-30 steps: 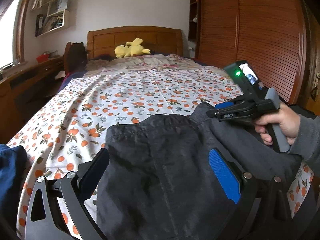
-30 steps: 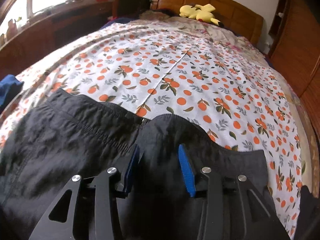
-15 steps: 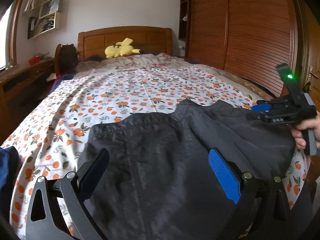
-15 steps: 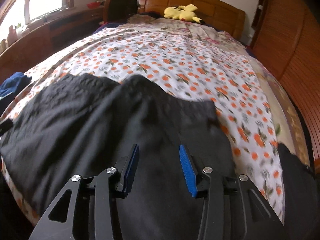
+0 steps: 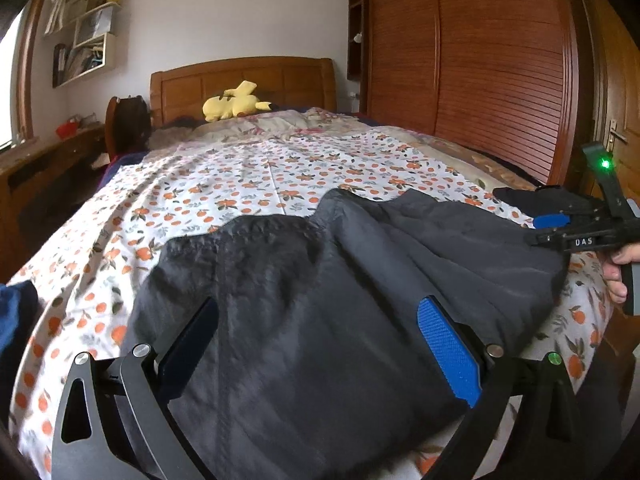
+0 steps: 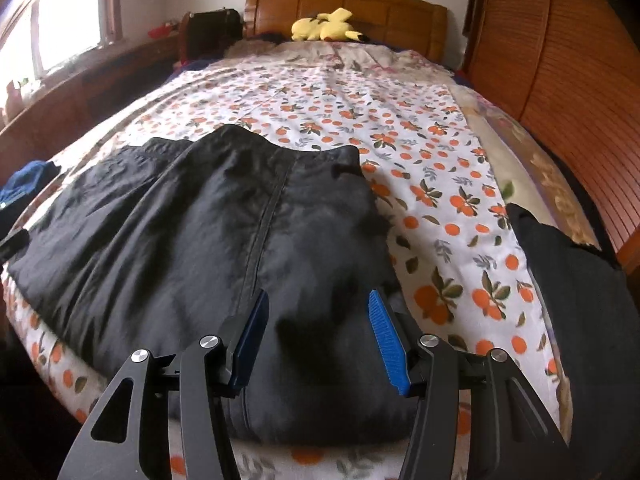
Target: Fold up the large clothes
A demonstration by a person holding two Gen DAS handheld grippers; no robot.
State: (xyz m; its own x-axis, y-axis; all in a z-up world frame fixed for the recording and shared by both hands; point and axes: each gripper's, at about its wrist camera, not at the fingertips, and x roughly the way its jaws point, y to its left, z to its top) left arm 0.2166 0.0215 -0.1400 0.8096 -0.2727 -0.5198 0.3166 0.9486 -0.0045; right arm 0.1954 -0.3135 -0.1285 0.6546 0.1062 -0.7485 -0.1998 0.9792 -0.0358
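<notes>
A large dark grey garment [image 5: 320,288] lies folded across the near end of the bed; it also shows in the right wrist view [image 6: 224,240]. My left gripper [image 5: 320,348] is open wide above its near left part, nothing between the pads. My right gripper [image 6: 316,332] is open above its near right part, and it also shows at the right edge of the left wrist view [image 5: 560,224], level with the garment's right edge. The garment rests flat on the orange-print sheet [image 6: 440,184].
A black garment [image 6: 576,280] lies at the bed's right edge. A blue cloth [image 6: 28,180] sits at the left edge. A yellow plush toy [image 5: 234,104] lies by the wooden headboard. A wooden wardrobe [image 5: 480,80] stands right, a desk left.
Both grippers have pulled back toward the foot of the bed. The right gripper has moved right, off the garment's upper edge. The garment now lies spread flat.
</notes>
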